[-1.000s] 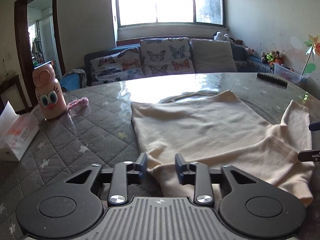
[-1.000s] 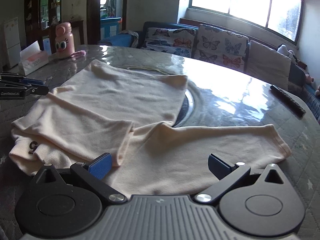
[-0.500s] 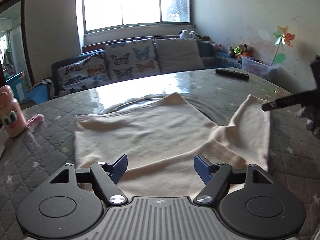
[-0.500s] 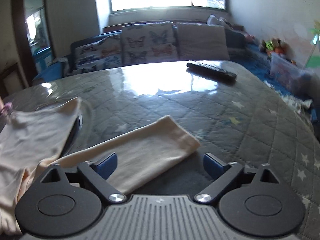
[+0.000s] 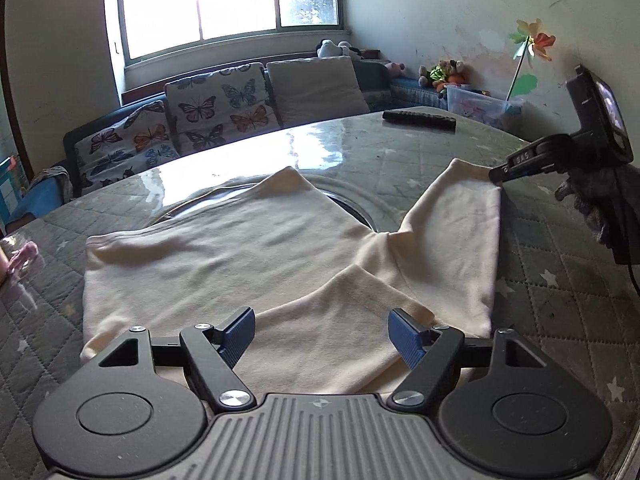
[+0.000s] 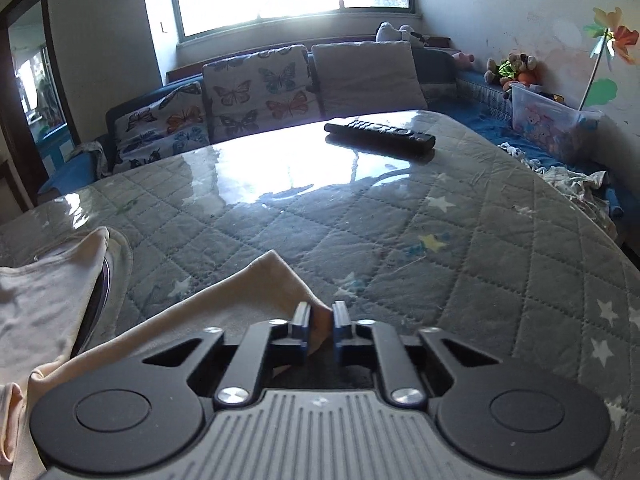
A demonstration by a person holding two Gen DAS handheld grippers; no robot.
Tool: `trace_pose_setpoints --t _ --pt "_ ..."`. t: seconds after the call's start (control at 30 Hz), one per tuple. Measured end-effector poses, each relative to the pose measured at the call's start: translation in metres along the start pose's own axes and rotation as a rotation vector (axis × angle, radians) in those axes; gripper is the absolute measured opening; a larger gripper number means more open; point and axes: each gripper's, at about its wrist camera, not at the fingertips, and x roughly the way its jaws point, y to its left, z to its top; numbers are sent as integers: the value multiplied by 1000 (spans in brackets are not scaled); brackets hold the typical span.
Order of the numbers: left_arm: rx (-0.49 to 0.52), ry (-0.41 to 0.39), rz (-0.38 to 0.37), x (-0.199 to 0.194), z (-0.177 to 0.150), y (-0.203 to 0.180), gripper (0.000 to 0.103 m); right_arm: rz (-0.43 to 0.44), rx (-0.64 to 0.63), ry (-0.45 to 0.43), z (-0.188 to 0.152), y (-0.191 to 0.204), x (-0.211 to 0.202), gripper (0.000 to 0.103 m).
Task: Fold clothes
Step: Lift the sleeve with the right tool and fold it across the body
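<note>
Cloth of the cream shirt (image 5: 224,256), spread flat on the table (image 6: 400,216), was judged light and limp; its sleeve cuff (image 6: 316,320) at three o'clock was pinched in the narrowed right gripper (image 6: 320,320); the left gripper (image 5: 322,334) was held wide, empty, over the hem.

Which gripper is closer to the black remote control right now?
Right. The right gripper, pinching the cream shirt's sleeve, faces the remote control. The left gripper sits over the shirt's near edge, farther back.
</note>
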Motion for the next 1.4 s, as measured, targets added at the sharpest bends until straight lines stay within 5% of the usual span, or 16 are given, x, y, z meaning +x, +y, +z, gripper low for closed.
trace_pose_setpoints --t 0.5,0.67,0.9,1.13,1.4 --pt "38 7 -31 21 -3 -14 76 71 -35 -179 31 16 -81 5" --pt "4 -47 -31 -4 -5 2 76 147 -115 -248 48 59 -118 5" --pt "-81 -102 86 -55 -32 56 77 270 -263 -297 54 140 -147 5" --pt "-205 -108 225 -92 -71 111 78 445 -423 -266 31 241 -153 5" --pt "-293 -113 294 -108 -90 135 78 607 -573 -134 -22 323 -138 5"
